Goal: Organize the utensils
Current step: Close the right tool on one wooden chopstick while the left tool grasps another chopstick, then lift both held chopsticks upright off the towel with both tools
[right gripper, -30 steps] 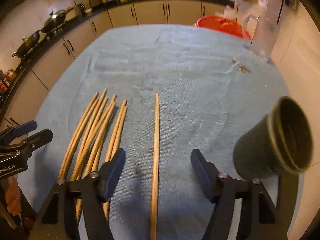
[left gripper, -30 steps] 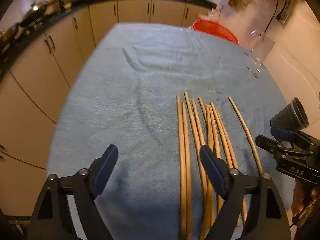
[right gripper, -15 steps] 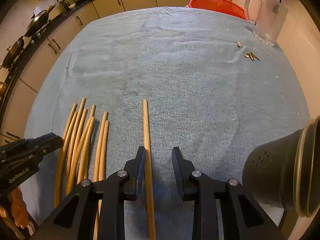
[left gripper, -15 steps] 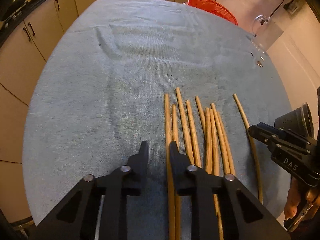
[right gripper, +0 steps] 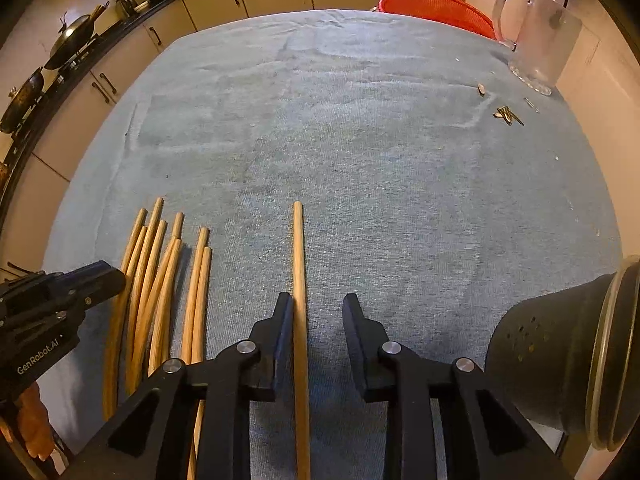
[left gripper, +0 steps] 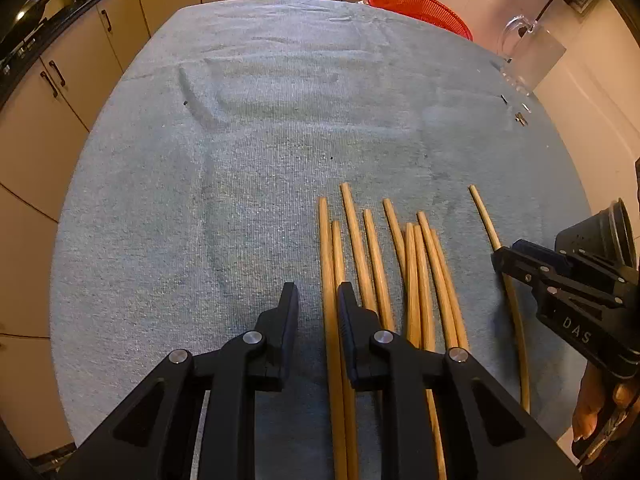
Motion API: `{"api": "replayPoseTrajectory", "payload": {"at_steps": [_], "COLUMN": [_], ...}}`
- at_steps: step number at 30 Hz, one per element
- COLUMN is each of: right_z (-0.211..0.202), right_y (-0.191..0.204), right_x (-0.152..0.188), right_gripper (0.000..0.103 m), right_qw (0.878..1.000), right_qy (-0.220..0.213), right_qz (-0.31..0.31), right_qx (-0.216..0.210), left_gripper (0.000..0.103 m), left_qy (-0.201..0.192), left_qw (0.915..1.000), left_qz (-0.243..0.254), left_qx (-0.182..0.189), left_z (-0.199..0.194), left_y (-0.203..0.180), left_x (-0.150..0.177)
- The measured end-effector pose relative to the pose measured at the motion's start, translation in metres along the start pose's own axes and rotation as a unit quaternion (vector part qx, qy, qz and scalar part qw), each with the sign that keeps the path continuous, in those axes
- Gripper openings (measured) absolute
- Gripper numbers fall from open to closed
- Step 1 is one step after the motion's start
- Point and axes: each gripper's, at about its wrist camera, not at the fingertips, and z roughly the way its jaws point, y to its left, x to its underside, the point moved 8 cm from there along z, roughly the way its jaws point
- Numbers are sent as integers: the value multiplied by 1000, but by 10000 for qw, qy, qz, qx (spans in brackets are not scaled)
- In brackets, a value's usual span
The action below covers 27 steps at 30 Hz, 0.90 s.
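Task barely begun: all the wooden chopsticks (left gripper: pixel 376 264) lie on the blue towel (left gripper: pixel 280 128), none in the dark perforated holder (right gripper: pixel 560 352), tipped on its side at the right. Left gripper (left gripper: pixel 318 304) straddles the leftmost stick with a narrow gap, not clamped. Right gripper (right gripper: pixel 316 312), also parted, straddles the lone chopstick (right gripper: pixel 298 272), which touches its left finger.

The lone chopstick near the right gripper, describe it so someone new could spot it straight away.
On the blue towel, find the bundle of wooden chopsticks at the near left. The lone chopstick lies apart to their right, between the right gripper fingers, touching no other stick.
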Motion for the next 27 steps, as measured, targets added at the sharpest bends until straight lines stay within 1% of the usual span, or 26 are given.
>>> {"api": "replayPoseTrajectory", "payload": {"at_steps": [7, 9, 13, 14, 15, 16, 17, 21, 24, 27], "right_z": [2, 2, 4, 5, 5, 5, 6, -2, -21, -46], "right_y": [-2, -2, 1, 2, 3, 3, 3, 2, 2, 2], "right_x": [-1, -1, -3, -5, -6, -6, -6, -7, -8, -4], "right_gripper": [24, 24, 24, 21, 17, 8, 7, 7, 7, 7], "right_qw": [9999, 9999, 9995, 9993, 9990, 9987, 9987, 9996, 9988, 9956], "right_qy": [23, 25, 11, -6, -24, -33, -37, -167, -439, -791], "right_qz": [-47, -65, -144, -188, -240, -297, -314, -177, -60, 31], "right_qx": [109, 152, 288, 331, 377, 408, 411, 134, -217, -510], "left_gripper": [18, 18, 17, 15, 7, 6, 6, 6, 6, 6], "left_qy": [37, 60, -33, -55, -86, -100, -122, -358, -718, -1135], "left_qw": [10000, 9999, 9995, 9994, 9994, 9996, 9998, 9991, 9969, 9927], "left_qz": [36, 55, 211, 211, 194, 151, 102, -102, -141, -154], "left_qx": [0, -62, -247, -257, -258, -219, -140, 184, 296, 380], "left_z": [1, 5, 7, 7, 7, 6, 5, -8, -33, -64], "left_y": [2, 0, -7, -8, -6, -4, -2, 3, 3, -1], "left_x": [1, -1, -5, -5, -5, -4, -4, -1, 1, 2]}}
